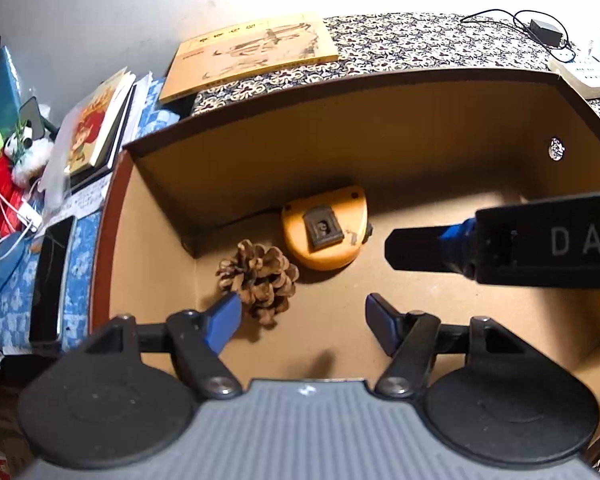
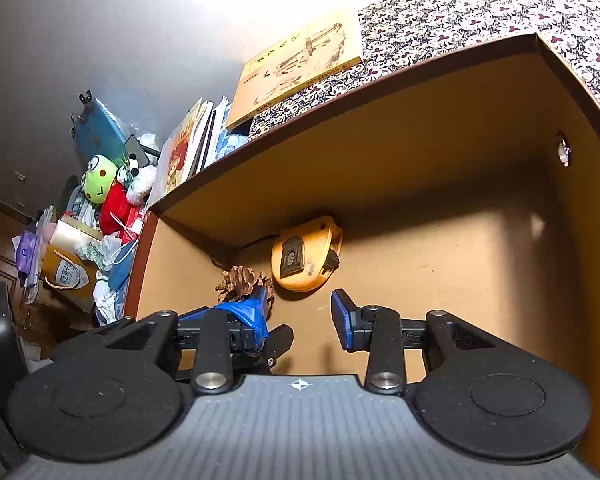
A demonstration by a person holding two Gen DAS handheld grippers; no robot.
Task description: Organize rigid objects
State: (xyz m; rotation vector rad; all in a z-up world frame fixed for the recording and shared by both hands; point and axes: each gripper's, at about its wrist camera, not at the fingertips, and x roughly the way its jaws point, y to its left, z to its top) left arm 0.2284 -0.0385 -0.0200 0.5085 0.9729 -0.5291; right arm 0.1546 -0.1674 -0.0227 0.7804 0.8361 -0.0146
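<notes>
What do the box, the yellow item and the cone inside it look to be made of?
Box: likely matte cardboard or fibreboard; plain brown walls, thin dark edge. Yellow item: probably moulded plastic, slight sheen, with a dark inset plate. Pinecone: natural, dry woody scales.

Grey wall (image 1: 80, 8), floral-patterned tabletop (image 1: 420, 44), bright overhead glare

Pinecone (image 1: 260, 280) beside orange tape measure (image 1: 325, 227)

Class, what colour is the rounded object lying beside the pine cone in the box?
Orange-yellow body with a dark grey plate on top; the left wrist view shows it best.
</notes>
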